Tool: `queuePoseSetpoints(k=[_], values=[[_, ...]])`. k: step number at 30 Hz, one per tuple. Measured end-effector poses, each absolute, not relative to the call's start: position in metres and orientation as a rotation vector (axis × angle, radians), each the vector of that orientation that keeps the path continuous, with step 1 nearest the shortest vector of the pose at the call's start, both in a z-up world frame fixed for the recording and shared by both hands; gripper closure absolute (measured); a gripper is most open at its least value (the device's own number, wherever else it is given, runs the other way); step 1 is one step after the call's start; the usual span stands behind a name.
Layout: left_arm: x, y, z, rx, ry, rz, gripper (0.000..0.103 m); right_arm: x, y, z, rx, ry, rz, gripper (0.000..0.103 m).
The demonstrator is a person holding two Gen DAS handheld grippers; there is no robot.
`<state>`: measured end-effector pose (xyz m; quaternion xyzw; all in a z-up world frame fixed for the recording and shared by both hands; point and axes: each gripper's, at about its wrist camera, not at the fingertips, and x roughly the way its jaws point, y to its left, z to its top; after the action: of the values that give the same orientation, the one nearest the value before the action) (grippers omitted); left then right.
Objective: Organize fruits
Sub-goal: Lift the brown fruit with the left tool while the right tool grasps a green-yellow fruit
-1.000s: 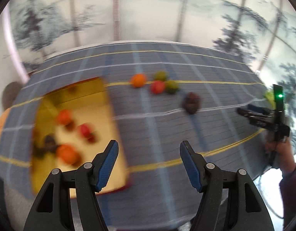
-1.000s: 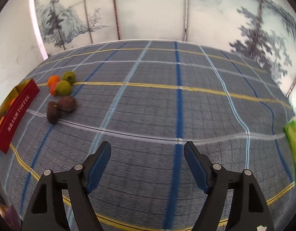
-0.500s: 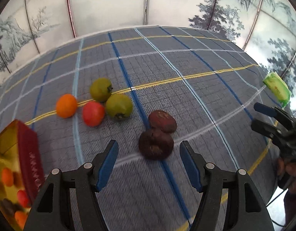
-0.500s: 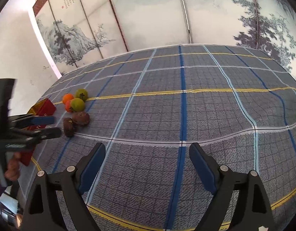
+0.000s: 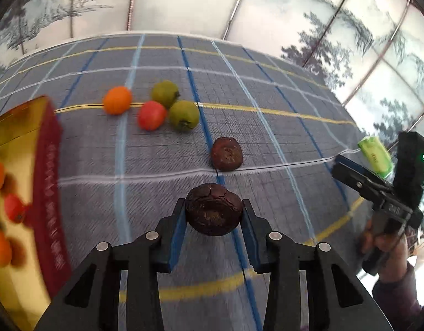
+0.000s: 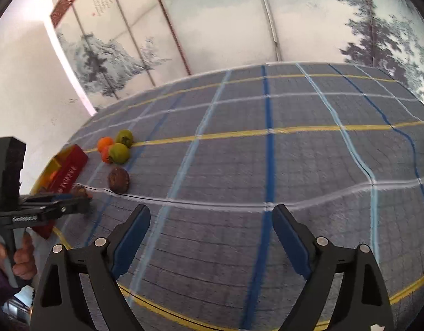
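Our left gripper [image 5: 213,216] has just closed on a dark cracked fruit [image 5: 213,212].
Our right gripper [image 6: 210,231] hangs open, empty; another dark fruit [image 5: 226,157] lies at twelve o'clock.

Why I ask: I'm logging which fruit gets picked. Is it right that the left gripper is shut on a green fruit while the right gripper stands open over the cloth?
Not quite. The left gripper is shut on a dark brown fruit, not a green one, as the left wrist view shows. Both green fruits lie untouched farther back. The right gripper is indeed open over the cloth.
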<state>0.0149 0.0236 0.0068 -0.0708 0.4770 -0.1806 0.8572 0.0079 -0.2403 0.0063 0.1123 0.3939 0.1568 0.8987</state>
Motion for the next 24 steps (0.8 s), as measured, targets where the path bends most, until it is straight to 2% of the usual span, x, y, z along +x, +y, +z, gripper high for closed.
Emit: queuePoseSetpoints(k=[3,7,9,15,19,20,22,23,24], values=[[0.003,0.032,0.021,-0.146,0.982,-0.366,0.064,0.022,-0.217,0.024,0.23,0.801,0.474,0.015],[-0.01,0.043,0.036,-0.172,0.964,-0.372,0.064,0.061,-0.157,0.041,0.08,0.792,0.673,0.016],[-0.015,0.045,0.041,-0.163,0.956,-0.364,0.064,0.082,-0.129,0.037,0.005,0.826,0.741,0.023],[-0.023,0.059,0.049,-0.166,0.943,-0.362,0.064,0.121,-0.07,0.016,-0.203,0.889,0.787,0.029],[-0.022,0.065,0.048,-0.171,0.947,-0.358,0.064,0.131,-0.053,0.006,-0.242,0.908,0.793,0.034],[-0.022,0.066,0.047,-0.174,0.953,-0.357,0.064,0.135,-0.048,0.004,-0.249,0.911,0.795,0.037],[-0.022,0.068,0.046,-0.185,0.954,-0.353,0.064,0.141,-0.041,-0.004,-0.276,0.937,0.785,0.056],[-0.023,0.069,0.046,-0.188,0.952,-0.349,0.064,0.142,-0.04,-0.008,-0.282,0.955,0.781,0.071],[-0.024,0.071,0.046,-0.191,0.952,-0.343,0.064,0.142,-0.041,-0.009,-0.28,0.955,0.774,0.071]])
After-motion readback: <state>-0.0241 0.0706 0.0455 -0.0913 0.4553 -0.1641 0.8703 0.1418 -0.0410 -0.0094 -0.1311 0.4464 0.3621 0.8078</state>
